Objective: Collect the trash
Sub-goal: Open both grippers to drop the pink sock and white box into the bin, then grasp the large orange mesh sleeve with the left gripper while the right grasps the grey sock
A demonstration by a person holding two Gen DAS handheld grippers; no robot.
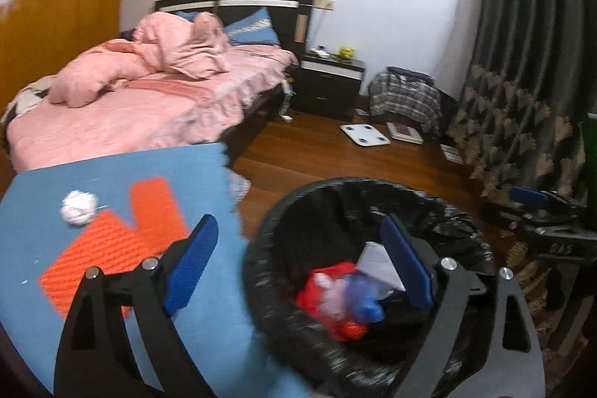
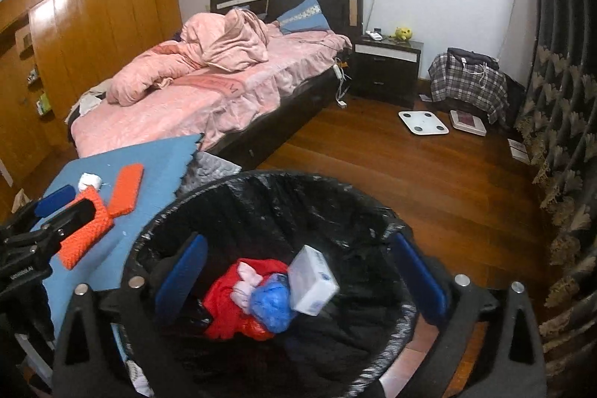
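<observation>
Blue foam matting (image 1: 112, 174) covered the low surface at the left, with two orange textured pads (image 1: 123, 234) lying on it. On the far-left part of that mat sat a crumpled white paper ball (image 1: 79, 206), touching the edge of one orange pad; it looked to me like the one piece of trash not yet collected. My left gripper (image 1: 298, 263) hung with its jaws spread wide and nothing between them, its left finger over the mat and its right finger over the bin, well short of the paper ball.

Right of the mat stood the trash bin (image 2: 261, 189) with its black liner, just beside the mat's jagged edge. Inside lay a red plastic bag (image 2: 224, 301), a bit of pale pink scrap (image 2: 248, 280), a blue wad (image 2: 270, 301) and a white carton (image 2: 311, 280) resting tilted on top of the heap. My right gripper (image 2: 298, 275) was held over the bin's mouth, jaws wide apart and empty, the carton lying free below them.

I judged the job mostly done: several items were in the bin, and the paper ball on the mat remained. Whether anything else was left on the floor beyond, I could not tell. Reaching the ball would fall most naturally to my left gripper.
</observation>
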